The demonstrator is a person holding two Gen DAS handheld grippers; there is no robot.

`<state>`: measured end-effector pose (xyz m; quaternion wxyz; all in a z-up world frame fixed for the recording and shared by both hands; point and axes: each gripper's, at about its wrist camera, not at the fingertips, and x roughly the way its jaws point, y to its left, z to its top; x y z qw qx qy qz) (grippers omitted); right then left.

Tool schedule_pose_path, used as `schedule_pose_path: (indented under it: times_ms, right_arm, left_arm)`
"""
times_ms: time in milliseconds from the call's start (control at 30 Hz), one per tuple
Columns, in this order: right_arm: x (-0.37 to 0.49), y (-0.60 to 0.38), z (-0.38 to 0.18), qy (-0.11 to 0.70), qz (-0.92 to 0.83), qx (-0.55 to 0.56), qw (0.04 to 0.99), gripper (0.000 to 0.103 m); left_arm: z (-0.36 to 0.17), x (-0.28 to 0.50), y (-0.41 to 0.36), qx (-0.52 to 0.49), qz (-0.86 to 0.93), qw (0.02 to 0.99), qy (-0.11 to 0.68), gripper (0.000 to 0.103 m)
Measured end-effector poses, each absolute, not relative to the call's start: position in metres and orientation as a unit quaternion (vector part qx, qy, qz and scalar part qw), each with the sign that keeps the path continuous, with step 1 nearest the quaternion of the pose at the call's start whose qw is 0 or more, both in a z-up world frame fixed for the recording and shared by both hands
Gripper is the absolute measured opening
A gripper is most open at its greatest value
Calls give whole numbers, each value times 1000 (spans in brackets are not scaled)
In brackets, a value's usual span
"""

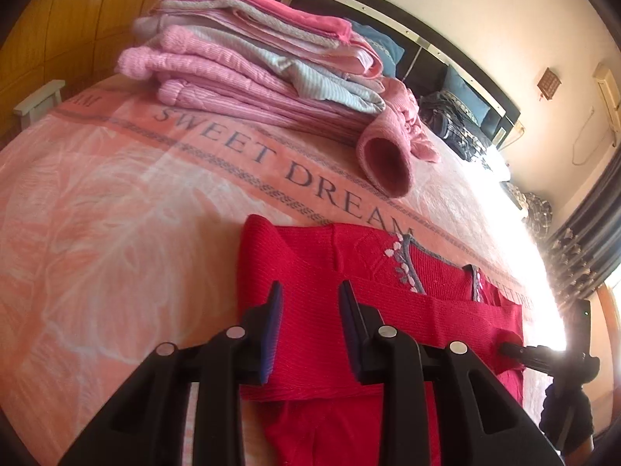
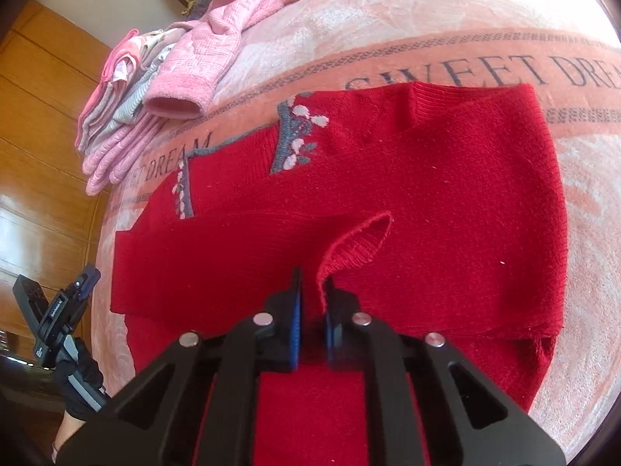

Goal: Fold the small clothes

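Partly hidden: red sweater cuff behind right gripper.

I am working in a home bedroom: my jaws hang over a bed spread with a pink "SWEET DREAM" blanket, a dark headboard at its far end, blue pillows against it, wooden wardrobe panels beside it.

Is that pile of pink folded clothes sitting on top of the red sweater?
No. The pile of pink folded clothes sits apart on the blanket, with printed lettering showing between it and the red sweater.
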<state>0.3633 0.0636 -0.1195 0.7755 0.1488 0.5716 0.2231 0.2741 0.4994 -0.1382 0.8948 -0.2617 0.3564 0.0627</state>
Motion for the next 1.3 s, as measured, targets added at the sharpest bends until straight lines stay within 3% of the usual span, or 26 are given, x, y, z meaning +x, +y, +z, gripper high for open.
schedule_pose_path:
  times_ms: [400, 567, 767, 833, 900, 1133, 1300]
  right_arm:
    - [367, 21, -45, 485, 228, 165, 828, 6]
    - [371, -8, -61, 498, 192, 174, 827, 6]
    - [370, -11, -112, 551, 164, 153, 804, 7]
    - [368, -10, -121, 565, 154, 136, 799, 14]
    - [367, -16, -119, 563, 147, 136, 802, 20]
    - [361, -19, -75, 512, 203, 170, 817, 20]
    - [355, 5, -93, 542, 208, 124, 805, 20]
  left_arm:
    - [-138, 272, 501, -263, 84, 897, 345, 30]
    - [-139, 282, 471, -232, 60, 902, 359, 30]
    - [-175, 302, 445, -191, 72, 876, 438, 30]
    - [-183, 302, 442, -183, 76, 874, 444, 30]
    - [-179, 300, 440, -180, 75, 876, 440, 30]
    - [-142, 297, 423, -211, 16, 895, 394, 34]
    - [-155, 304, 404, -211, -6, 881, 423, 37]
